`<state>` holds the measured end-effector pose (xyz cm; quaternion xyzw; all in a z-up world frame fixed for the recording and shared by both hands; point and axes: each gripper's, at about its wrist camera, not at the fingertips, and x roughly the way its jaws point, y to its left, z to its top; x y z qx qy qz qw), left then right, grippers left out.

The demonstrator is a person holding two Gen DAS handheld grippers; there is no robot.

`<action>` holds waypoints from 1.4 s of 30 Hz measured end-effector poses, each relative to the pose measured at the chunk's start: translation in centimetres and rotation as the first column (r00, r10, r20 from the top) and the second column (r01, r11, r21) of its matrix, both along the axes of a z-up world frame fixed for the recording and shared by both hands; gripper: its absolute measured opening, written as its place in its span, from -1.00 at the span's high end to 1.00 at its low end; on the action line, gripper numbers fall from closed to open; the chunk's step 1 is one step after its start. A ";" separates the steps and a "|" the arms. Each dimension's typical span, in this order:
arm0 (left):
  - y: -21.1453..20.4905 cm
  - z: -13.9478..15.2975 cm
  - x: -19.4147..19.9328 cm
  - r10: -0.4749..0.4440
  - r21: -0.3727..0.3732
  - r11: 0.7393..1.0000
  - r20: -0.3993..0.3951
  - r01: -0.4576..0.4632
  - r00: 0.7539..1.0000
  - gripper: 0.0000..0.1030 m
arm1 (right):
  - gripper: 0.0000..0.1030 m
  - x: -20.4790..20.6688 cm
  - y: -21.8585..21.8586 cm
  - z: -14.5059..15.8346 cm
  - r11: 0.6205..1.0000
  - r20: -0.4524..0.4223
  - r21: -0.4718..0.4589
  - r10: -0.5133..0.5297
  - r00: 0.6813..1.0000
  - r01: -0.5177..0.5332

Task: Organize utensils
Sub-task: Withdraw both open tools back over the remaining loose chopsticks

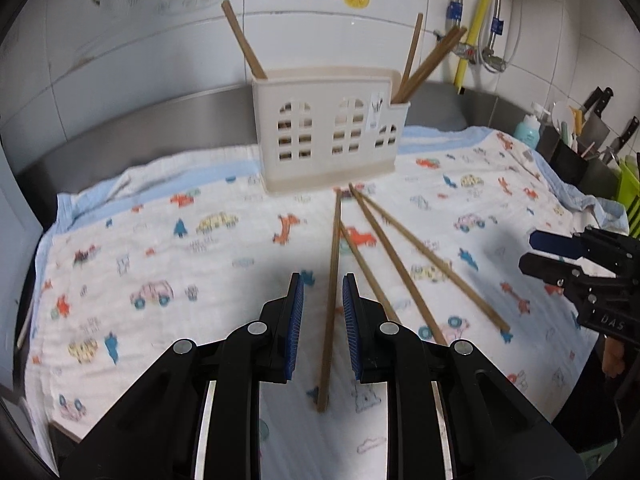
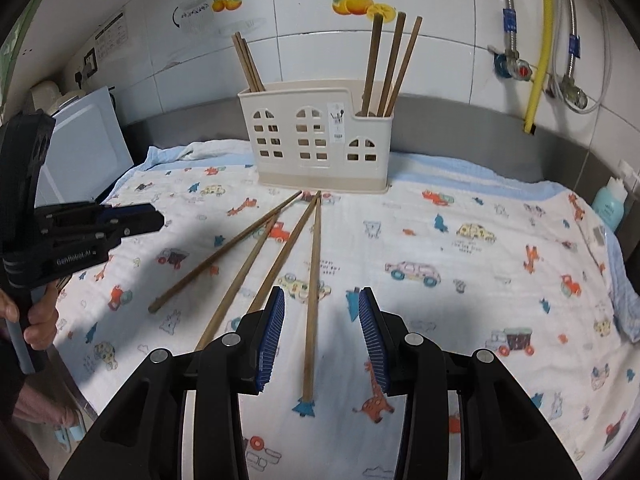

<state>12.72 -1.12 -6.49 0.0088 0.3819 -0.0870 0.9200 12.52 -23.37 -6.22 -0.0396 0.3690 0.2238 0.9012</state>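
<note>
Chopsticks (image 1: 376, 256) fan on cloth (image 1: 160, 240), long axes toward holder (image 1: 328, 128); my left gripper (image 1: 323, 300) straddles leftmost, narrow gap, empty; right gripper (image 2: 322, 320) straddles rightmost, wider, empty.

A steel counter (image 1: 160, 120) carries a cloth (image 1: 200, 248) (printed with cars).

The right tool (image 2: 322, 340), its blue pads apart, hangs over the rightmost of four loose chopsticks (image 2: 312, 296) fanned on the car-print cloth (image 2: 460, 248) covering the desk, near the cream holder (image 2: 316, 136) with upright chopsticks (image 2: 390, 64) at the far side, while the left tool (image 2: 156, 218) hovers at left.
</note>
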 end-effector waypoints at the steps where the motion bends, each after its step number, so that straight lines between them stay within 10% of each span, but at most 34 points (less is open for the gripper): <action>1: 0.0 -0.3 -0.1 0.001 -0.001 1.000 -0.007 -0.001 1.000 0.60 | 0.27 -0.1 0.0 -0.1 1.000 -0.002 0.001 -0.001 1.000 0.001; 42: 0.1 -6.5 0.7 -0.027 -0.011 1.000 -0.137 0.026 0.990 0.61 | 0.86 0.6 1.6 -6.5 1.000 -0.120 -0.022 -0.020 0.993 0.017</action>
